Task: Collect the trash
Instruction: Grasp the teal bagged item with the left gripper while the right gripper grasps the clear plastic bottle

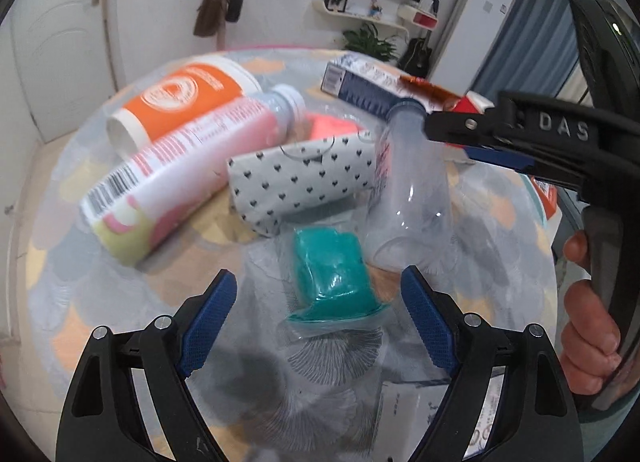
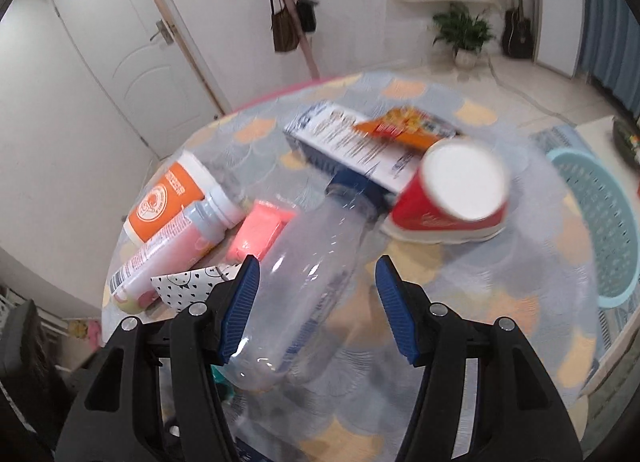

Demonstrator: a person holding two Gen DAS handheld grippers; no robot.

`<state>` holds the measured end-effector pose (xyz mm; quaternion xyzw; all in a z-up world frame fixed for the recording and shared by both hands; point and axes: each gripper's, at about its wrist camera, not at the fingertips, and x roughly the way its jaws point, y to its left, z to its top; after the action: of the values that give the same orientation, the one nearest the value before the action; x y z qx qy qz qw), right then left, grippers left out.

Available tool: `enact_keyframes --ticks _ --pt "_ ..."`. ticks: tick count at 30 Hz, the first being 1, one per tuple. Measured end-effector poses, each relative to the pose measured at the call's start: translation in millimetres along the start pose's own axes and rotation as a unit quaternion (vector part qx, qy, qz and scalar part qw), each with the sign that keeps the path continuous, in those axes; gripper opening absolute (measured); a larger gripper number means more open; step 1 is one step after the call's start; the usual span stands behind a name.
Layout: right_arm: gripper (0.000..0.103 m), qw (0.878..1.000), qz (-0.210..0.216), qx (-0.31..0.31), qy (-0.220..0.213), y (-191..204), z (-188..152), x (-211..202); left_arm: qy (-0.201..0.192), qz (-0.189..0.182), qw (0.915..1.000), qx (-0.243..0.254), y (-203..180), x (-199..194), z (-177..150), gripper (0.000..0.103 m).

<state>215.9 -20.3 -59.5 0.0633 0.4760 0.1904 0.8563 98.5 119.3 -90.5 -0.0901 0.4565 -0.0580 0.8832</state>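
Observation:
Trash lies on a round table with a scale-patterned cloth [image 1: 100, 302]. My left gripper [image 1: 320, 294] is open over a teal packet [image 1: 332, 274], which sits between the blue pads without touching them. Beyond it lie a clear plastic bottle [image 1: 408, 190], a heart-print carton [image 1: 300, 182] and a pink-and-white bottle [image 1: 180, 170]. In the right wrist view my right gripper [image 2: 316, 274] is open above the clear bottle [image 2: 308, 262]; the left pad overlaps the bottle's edge, the right pad stands apart. The right gripper [image 1: 440, 128] also enters the left wrist view by the bottle's neck.
An orange cup [image 2: 168, 198], a pink packet [image 2: 260, 234], a blue-and-white carton [image 2: 352, 146], an orange wrapper [image 2: 404, 126] and a tipped red cup [image 2: 452, 198] crowd the far half. A teal basket [image 2: 596, 230] stands off the table's right edge. A hand [image 1: 588, 338] holds the right tool.

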Motion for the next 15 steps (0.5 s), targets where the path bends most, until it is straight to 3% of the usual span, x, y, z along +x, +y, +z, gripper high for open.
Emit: enact_keyframes --ticks 10,15 --pt "0.057 0.999 -0.008 0.004 0.034 16 1 23 0.009 0.011 0.9997 0.018 -11 11 -1 0.077" --pt "0.057 0.999 -0.014 -0.005 0.05 20 -5 25 0.008 0.015 0.9996 0.023 -13 6 -2 0.063"
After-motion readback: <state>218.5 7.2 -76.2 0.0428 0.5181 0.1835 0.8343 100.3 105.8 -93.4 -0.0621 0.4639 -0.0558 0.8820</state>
